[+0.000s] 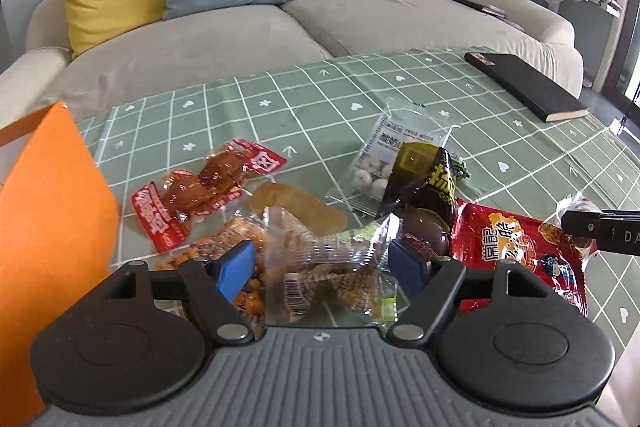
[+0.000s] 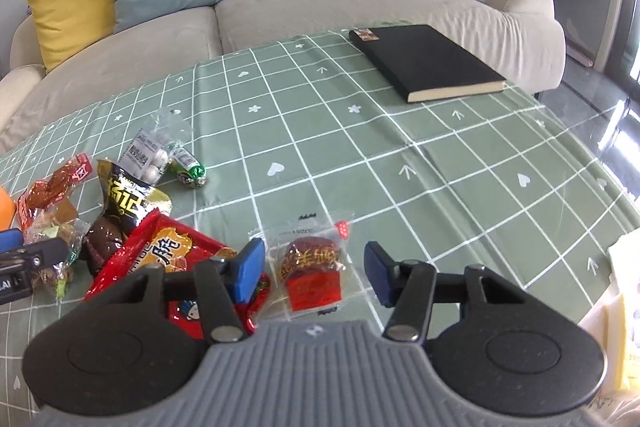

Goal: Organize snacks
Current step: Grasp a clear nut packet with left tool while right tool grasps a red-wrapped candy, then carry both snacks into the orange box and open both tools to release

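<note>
Several snack packs lie on the green checked tablecloth [image 1: 320, 99]. My left gripper [image 1: 320, 263] is open, its blue pads either side of a clear pack of brown snacks [image 1: 320, 267]. Around it lie a red meat pack [image 1: 200, 187], a clear pack of white balls [image 1: 376, 163], a black and yellow pack [image 1: 428, 179] and a red crisp bag [image 1: 516, 251]. My right gripper [image 2: 314, 267] is open over a small clear pack with a red label [image 2: 314, 267]. The red crisp bag [image 2: 160, 251] lies to its left.
An orange bag [image 1: 52, 227] stands at the left edge. A black book [image 2: 428, 63] lies at the table's far right. A beige sofa [image 1: 240, 39] with yellow and blue cushions stands behind the table. Pale packaging [image 2: 624, 307] sits at the right edge.
</note>
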Available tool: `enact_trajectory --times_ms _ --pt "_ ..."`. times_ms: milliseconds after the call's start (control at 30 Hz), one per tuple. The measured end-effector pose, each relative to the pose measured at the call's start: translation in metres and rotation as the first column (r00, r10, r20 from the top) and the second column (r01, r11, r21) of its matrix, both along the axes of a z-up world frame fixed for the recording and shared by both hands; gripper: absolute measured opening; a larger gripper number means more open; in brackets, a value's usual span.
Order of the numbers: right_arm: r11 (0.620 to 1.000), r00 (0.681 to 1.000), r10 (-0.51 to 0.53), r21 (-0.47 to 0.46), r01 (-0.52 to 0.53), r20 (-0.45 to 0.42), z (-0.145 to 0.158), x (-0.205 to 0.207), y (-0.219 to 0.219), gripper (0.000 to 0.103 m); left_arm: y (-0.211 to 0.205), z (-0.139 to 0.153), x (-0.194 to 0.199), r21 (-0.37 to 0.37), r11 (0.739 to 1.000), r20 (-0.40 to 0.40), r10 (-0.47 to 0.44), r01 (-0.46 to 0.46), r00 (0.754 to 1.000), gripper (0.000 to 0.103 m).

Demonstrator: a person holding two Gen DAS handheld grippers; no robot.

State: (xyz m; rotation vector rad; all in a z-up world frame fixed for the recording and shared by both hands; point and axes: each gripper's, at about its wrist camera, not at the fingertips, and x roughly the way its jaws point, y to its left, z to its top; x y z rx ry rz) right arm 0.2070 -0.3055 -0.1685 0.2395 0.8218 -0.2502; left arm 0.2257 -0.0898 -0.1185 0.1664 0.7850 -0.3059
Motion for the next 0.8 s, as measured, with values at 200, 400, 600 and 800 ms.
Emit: enact_trajectory --times_ms 200,400,600,800 --pt "0.998 0.999 -0.033 0.047 0.033 -0.016 -0.004 0.001 -0.006 0.054 -0.01 -0.005 0.002 0.06 0.998 0.014 -0.001 0.0 1.0 0.089" --pt "0.996 0.997 -0.057 0.07 0.06 -0.048 -0.009 0.001 -0.009 0.043 -0.012 -0.004 0.0 0.08 0.997 0.023 -0.004 0.002 1.0 0.074" --pt "0.996 0.997 -0.063 0.067 0.065 -0.039 -0.005 -0.001 -0.01 0.041 -0.013 0.003 -0.009 0.068 0.998 0.037 -0.011 0.009 0.999 0.057" --pt "0.999 0.999 -0.037 -0.006 0.037 0.029 0.01 -0.008 -0.001 0.04 -0.003 0.026 -0.034 0.003 1.0 0.087 0.027 -0.027 0.996 0.057"
